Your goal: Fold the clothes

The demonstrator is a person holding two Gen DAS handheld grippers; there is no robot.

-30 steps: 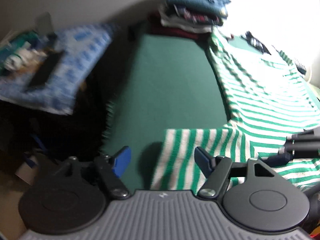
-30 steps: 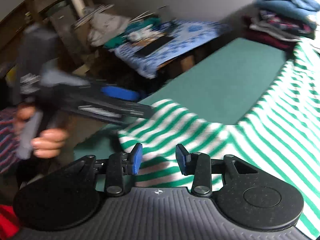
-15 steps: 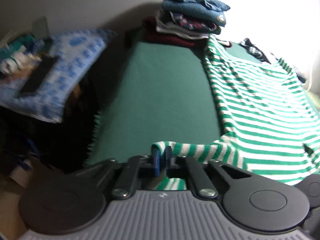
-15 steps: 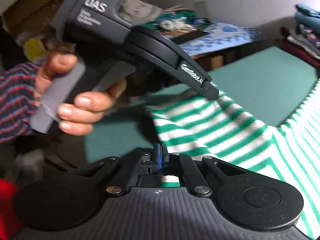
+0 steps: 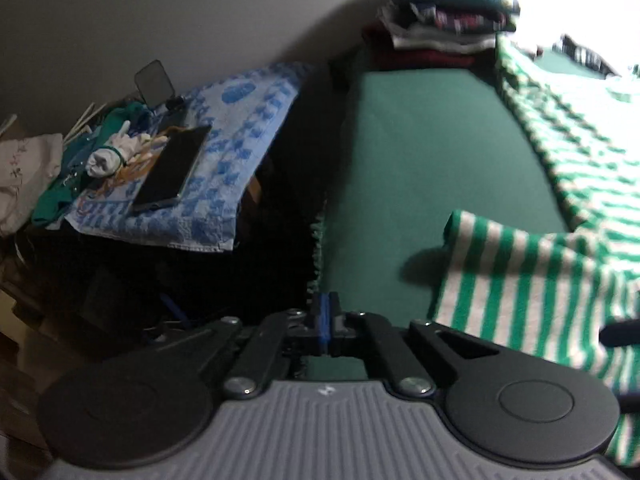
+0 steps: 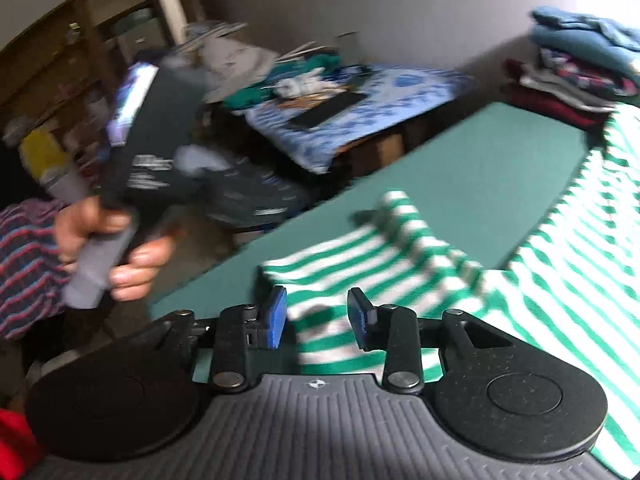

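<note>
The left gripper [image 5: 325, 322] is pressed together holding nothing, and the right gripper [image 6: 318, 316] is spread over the striped shirt [image 6: 560, 248] on the green surface [image 6: 480, 176].

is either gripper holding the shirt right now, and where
Neither. The left hand-held gripper is shut on nothing, off the striped shirt. The right hand-held gripper is open over the sleeve.

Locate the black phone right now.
In the left wrist view, the flat black phone lies at the left on the blue patterned cloth, beside a white rolled sock, left of the green table.
</note>
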